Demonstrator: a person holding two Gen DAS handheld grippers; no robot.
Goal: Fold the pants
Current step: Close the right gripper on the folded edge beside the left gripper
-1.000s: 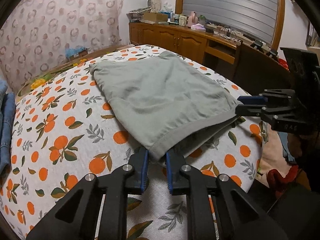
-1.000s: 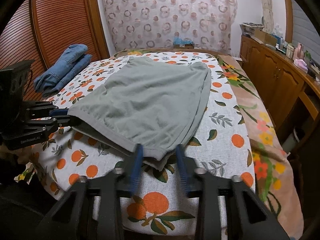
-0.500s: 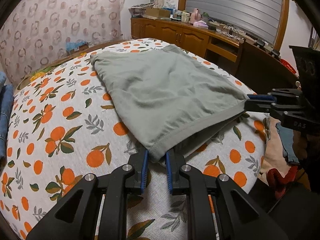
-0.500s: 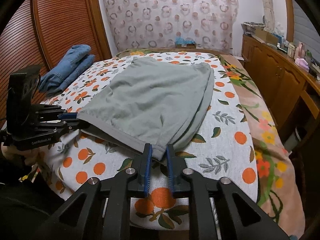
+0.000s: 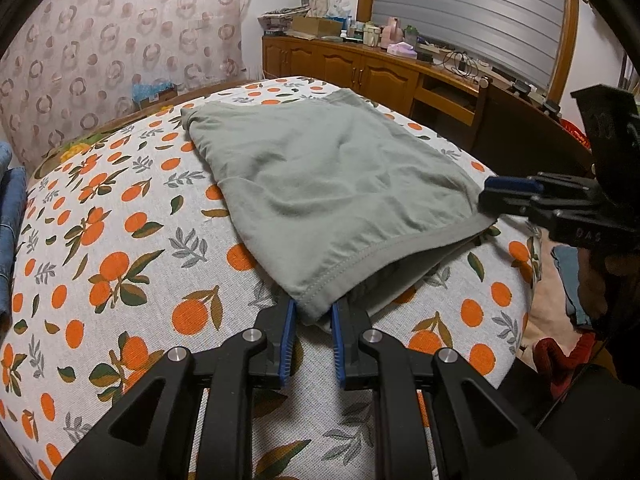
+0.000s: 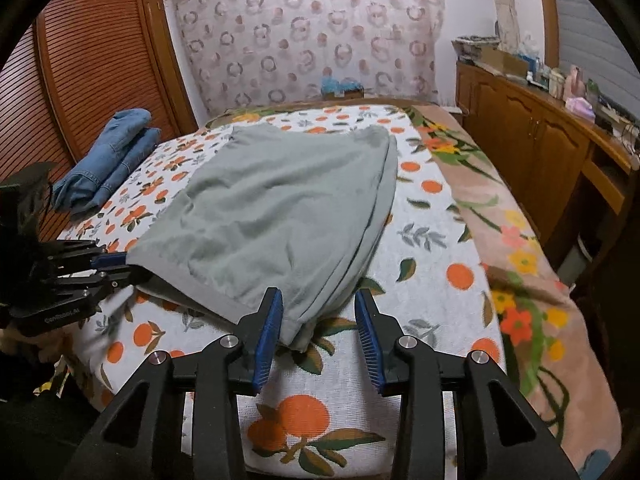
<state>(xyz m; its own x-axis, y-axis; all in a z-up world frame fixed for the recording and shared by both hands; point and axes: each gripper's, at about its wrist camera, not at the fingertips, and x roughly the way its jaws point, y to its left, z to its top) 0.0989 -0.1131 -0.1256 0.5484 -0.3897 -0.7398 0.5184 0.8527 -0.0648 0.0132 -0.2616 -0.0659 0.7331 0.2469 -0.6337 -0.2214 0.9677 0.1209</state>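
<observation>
The grey-green pants (image 5: 336,184) are laid flat on the orange-print bed cover (image 5: 120,264), with the waistband edge directed toward the near end of the bed and the legs extended toward the patterned curtain (image 5: 120,40). In the left wrist view, the left gripper (image 5: 313,316) is positioned at the near corner of the waistband; the fabric corner is seen between the blue pads, which stand only a little apart, and whether the cloth is pinched or merely flanked cannot be told. In the same view, the right gripper (image 5: 490,196) is seen at the far corner of the waistband, at the right edge of the garment. In the right wrist view, the right gripper (image 6: 318,316) is shown released: the blue pads are spread wide, with the folded waistband corner lying between them, against the left pad and apart from the right one. The left gripper (image 6: 120,266) is visible at the left of that view, with its tips at the opposite waistband corner. A gap is visible under the upper waistband layer between the two corners. A folded stack of blue jeans (image 6: 108,160) rests on the far left part of the bed, well apart from the pants. A wooden sideboard (image 6: 532,136) carrying assorted small items stands along the right side of the bed.
</observation>
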